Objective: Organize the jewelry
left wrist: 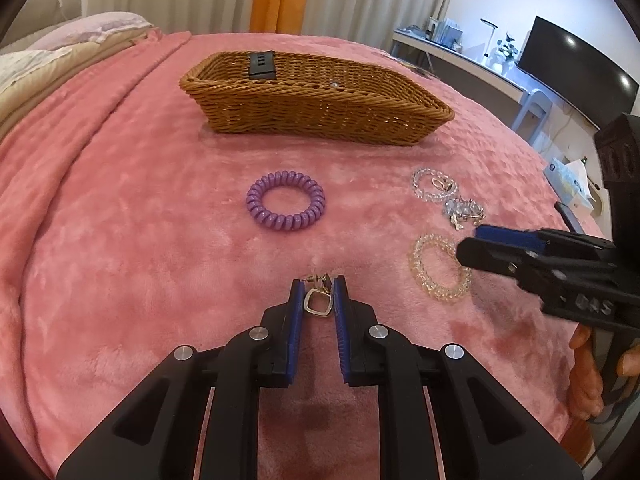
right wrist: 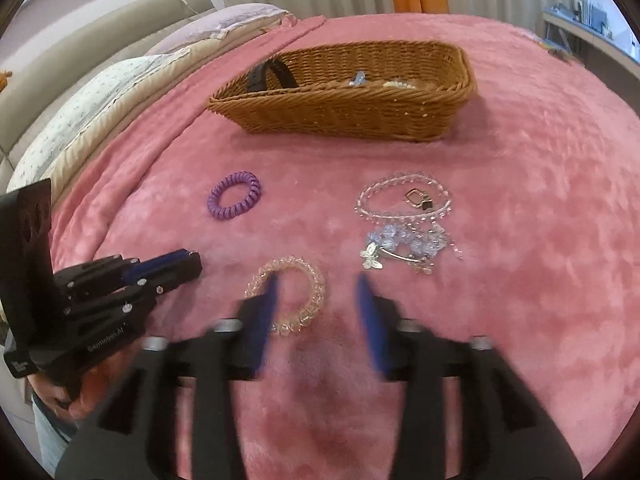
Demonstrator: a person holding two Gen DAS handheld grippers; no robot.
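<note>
- left hand-held gripper (left wrist: 318, 286) pinching a small gold earring (left wrist: 318, 300): light, stiff, slippery metal, best held across its square frame.
- right hand-held gripper (right wrist: 318, 286) spread, empty, over clear coil bracelet (right wrist: 286, 294) on pink bed (right wrist: 520, 200): springy, light; grip one side.
- farther: purple coil (right wrist: 234, 196), beaded pile (right wrist: 404, 220); wicker basket (right wrist: 344, 112) beyond.
</note>
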